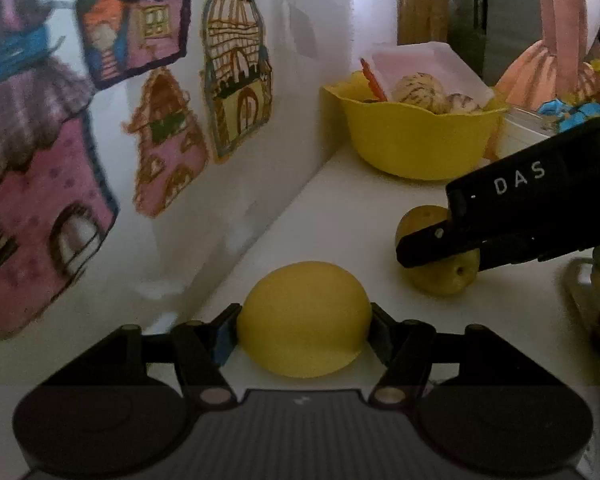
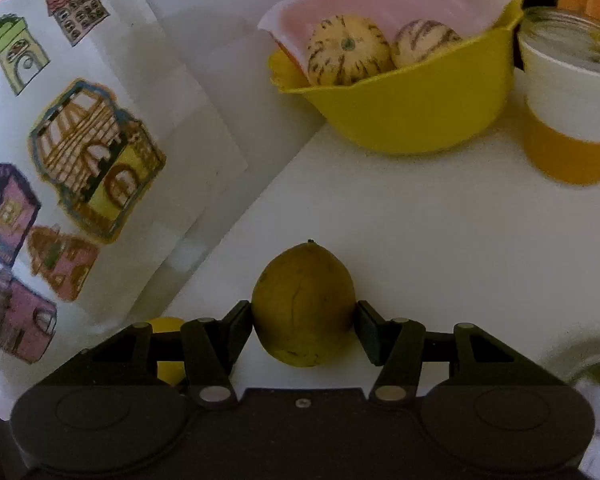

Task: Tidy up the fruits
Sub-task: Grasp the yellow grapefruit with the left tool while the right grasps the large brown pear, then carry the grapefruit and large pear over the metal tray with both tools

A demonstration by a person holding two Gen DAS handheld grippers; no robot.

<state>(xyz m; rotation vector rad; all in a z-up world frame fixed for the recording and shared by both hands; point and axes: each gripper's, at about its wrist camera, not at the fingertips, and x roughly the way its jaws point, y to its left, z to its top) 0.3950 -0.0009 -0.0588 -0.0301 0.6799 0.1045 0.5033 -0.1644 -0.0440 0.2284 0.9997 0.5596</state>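
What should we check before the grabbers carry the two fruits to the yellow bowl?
1. Left gripper pinches the yellow lemon on both sides: ok.
2. Right gripper pinches the brownish fruit on both sides: ok.
3. Fruits lifted off the white table: cannot tell.
4. Way to the yellow bowl is free: ok.
5. Room in the bowl beside the two striped fruits: cannot tell.

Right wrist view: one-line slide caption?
Right gripper fingers flank a brownish-yellow fruit on the white counter, facing the yellow bowl.
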